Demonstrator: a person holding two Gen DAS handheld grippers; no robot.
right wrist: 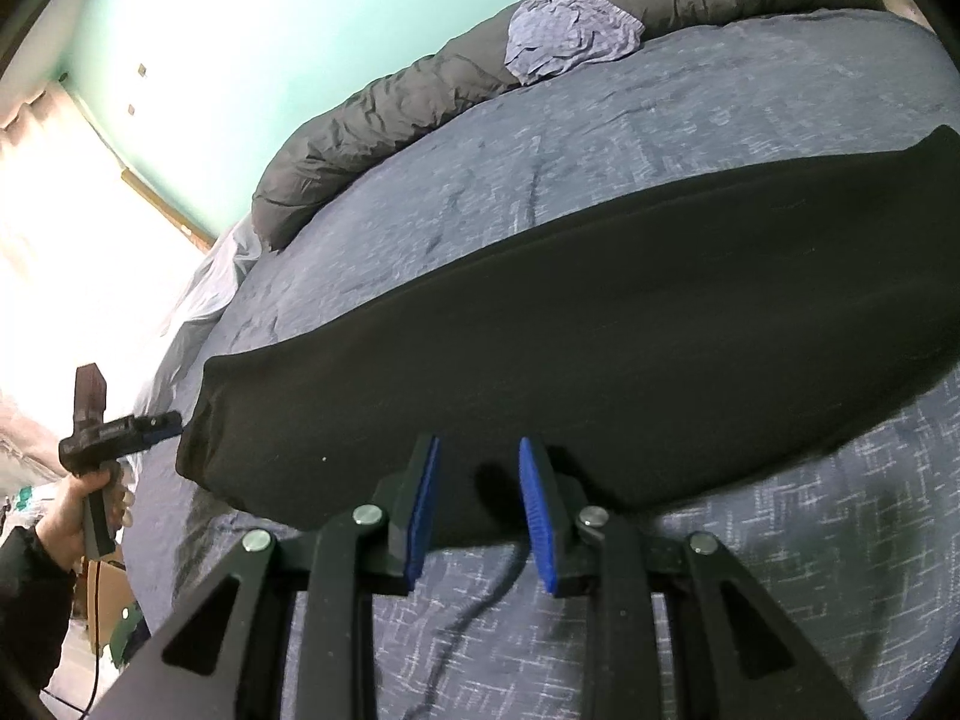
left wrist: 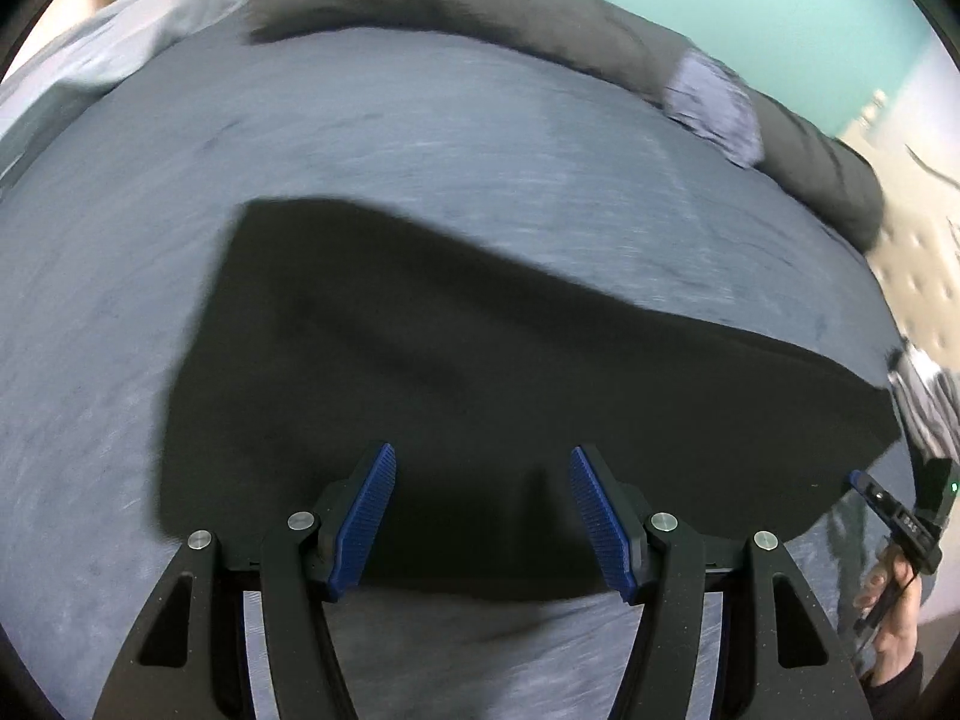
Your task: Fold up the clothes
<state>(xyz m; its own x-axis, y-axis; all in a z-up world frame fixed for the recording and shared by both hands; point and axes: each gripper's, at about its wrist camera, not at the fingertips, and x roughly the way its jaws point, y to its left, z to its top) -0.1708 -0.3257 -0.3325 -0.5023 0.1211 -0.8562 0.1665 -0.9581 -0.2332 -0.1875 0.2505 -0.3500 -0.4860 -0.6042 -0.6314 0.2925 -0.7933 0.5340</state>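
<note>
— Where is the garment?
— A folded black fabric garment (right wrist: 600, 336) lies flat on a bed's blue-grey woven cover (right wrist: 690, 114).
— And the tongs?
— Left tongs (left wrist: 483, 516) spread wide over its near edge; right tongs (right wrist: 477, 510) parted, pinching nothing. A crumpled grey duvet (right wrist: 420, 96) lies behind.

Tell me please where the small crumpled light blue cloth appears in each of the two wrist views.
Left wrist view: the crumpled light blue cloth sits upper right, blurred, on the grey duvet roll.
Right wrist view: it lies at top centre, on the same duvet roll.
Shared landmark: the black garment spread on the blue bedsheet, in front of both grippers.
</note>
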